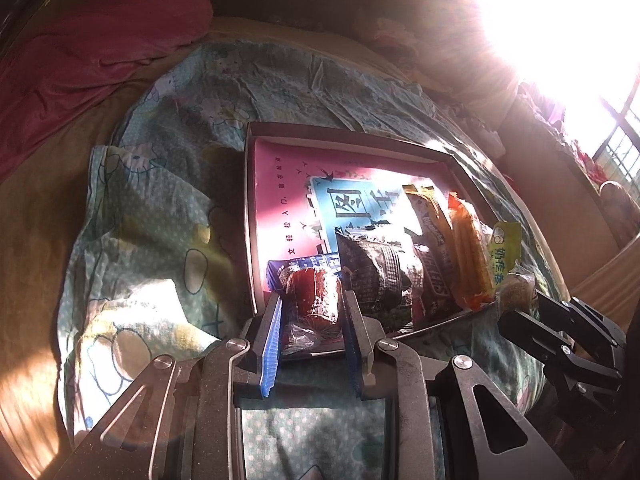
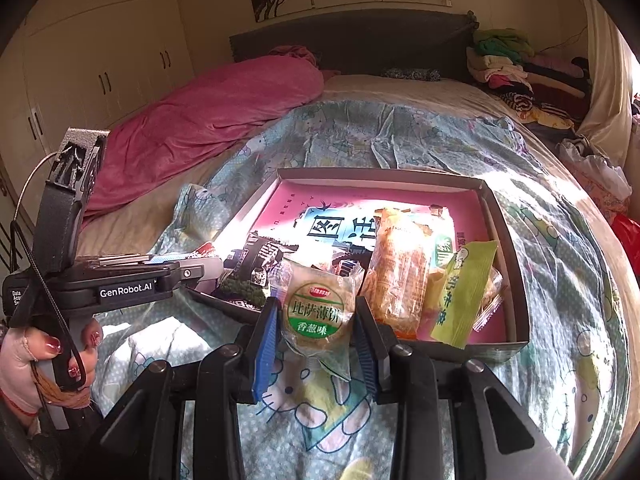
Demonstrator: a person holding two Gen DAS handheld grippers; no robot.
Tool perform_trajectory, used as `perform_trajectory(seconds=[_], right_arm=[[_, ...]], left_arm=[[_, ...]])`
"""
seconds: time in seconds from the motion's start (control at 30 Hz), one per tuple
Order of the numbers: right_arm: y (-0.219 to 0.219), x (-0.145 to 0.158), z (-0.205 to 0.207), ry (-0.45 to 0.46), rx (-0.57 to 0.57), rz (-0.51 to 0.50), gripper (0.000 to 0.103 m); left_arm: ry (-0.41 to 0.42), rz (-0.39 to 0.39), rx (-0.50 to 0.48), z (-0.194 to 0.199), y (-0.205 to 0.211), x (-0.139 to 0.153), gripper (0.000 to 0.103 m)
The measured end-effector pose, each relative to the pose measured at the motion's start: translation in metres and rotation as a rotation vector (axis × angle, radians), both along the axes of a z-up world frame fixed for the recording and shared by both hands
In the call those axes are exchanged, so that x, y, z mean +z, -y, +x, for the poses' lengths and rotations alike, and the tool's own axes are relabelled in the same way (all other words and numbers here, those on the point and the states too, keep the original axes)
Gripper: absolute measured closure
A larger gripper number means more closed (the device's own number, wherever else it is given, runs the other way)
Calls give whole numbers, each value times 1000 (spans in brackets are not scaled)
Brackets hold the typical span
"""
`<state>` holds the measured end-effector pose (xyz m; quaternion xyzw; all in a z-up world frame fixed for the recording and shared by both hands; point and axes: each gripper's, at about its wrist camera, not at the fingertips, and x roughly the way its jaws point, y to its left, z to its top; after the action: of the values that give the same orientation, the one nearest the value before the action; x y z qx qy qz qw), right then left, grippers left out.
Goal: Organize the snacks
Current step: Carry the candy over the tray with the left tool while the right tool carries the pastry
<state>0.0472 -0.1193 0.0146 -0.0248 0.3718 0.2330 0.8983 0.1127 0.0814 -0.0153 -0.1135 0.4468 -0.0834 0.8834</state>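
Note:
A shallow cardboard box (image 1: 348, 136) with a pink liner lies on the bed; it also shows in the right wrist view (image 2: 516, 280). It holds several snacks: a dark packet (image 1: 380, 276), an orange wafer pack (image 1: 470, 248), a green packet (image 2: 466, 292). My left gripper (image 1: 312, 304) is shut on a red round snack in clear wrap (image 1: 314, 294) at the box's near edge. My right gripper (image 2: 316, 316) is shut on a round biscuit pack with a green label (image 2: 316, 312), just in front of the box. The right gripper also shows in the left wrist view (image 1: 516, 312).
A cartoon-print quilt (image 2: 400, 136) covers the bed under the box. A pink blanket (image 2: 208, 108) lies at the back left, piled clothes (image 2: 512, 64) at the back right. Strong sun glare (image 1: 560, 12) washes out the left view's upper right.

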Motion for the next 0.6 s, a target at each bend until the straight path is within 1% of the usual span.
perform_trajectory(seconds=[0.6], right_arm=[[-11, -2, 23, -9, -10, 19, 67]], left_arm=[[-3, 5, -24, 10, 12, -3, 74]])
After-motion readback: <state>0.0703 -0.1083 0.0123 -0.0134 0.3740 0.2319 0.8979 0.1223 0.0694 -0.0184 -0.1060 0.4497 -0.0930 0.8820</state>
